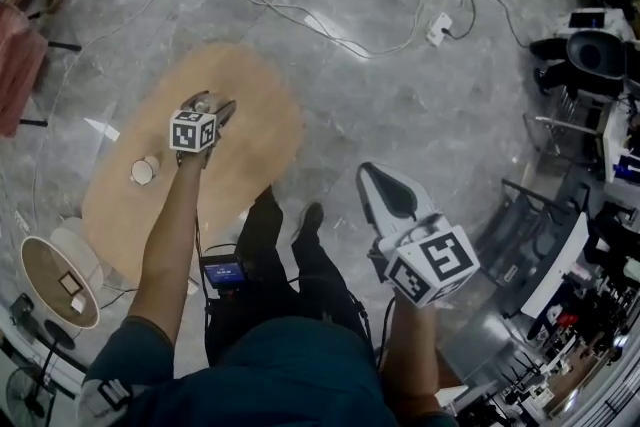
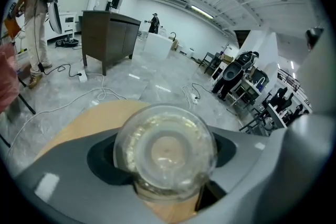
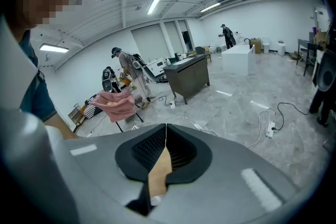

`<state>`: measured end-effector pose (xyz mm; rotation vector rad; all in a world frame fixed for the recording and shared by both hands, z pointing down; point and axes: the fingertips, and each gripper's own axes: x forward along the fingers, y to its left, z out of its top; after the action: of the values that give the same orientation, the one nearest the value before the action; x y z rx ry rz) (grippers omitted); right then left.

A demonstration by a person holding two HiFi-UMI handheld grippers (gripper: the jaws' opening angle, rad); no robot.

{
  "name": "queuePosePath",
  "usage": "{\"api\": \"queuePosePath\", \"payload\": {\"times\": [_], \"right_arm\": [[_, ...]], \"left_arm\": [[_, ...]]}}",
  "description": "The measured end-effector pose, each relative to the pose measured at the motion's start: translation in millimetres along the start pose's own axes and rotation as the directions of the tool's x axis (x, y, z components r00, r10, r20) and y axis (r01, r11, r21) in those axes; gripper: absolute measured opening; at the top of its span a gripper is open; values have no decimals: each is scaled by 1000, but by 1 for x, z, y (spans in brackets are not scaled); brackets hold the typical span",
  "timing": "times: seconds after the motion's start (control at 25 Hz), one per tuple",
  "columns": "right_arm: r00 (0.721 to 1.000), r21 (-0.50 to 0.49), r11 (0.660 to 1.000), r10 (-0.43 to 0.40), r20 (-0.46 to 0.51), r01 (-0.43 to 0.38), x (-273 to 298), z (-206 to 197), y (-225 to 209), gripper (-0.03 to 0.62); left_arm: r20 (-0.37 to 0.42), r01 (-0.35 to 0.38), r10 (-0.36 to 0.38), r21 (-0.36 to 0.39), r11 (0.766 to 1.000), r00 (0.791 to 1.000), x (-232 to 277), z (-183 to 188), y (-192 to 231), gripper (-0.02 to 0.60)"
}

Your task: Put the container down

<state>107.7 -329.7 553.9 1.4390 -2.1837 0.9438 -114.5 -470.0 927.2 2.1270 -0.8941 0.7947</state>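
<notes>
Clearly, we carry the container [image 2: 165, 152] in our left gripper [image 1: 208, 105] so that it can be set on the desk [image 1: 255, 150]. The fingers [image 2: 100, 161] grasp it from both sides, and one round end faces the camera. It hangs above the desk, toward the far edge, and we judge it not yet resting on the wood. Its wall is see-through. A pale ring shows inside, but we cannot tell whether that is a filling or only glare. A small cup [image 1: 145, 171] stands near the desk's left edge, well apart from the container, with its contents too small to read. Our right gripper [image 1: 372, 177] waits off the desk over the floor, its fingers clenched on nothing, leaving the placing to the left.
</notes>
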Motion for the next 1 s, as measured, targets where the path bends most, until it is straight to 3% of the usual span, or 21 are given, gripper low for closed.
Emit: {"api": "queuePosePath", "payload": {"times": [0.52, 1.0], "right_arm": [[996, 58, 998, 8, -84, -3, 44, -36, -20, 12], [994, 87, 996, 8, -112, 2, 56, -47, -26, 12]], "left_arm": [[-112, -28, 26, -14, 1000, 993, 55, -62, 33, 331], [-160, -76, 85, 65, 995, 983, 74, -88, 45, 336]]}}
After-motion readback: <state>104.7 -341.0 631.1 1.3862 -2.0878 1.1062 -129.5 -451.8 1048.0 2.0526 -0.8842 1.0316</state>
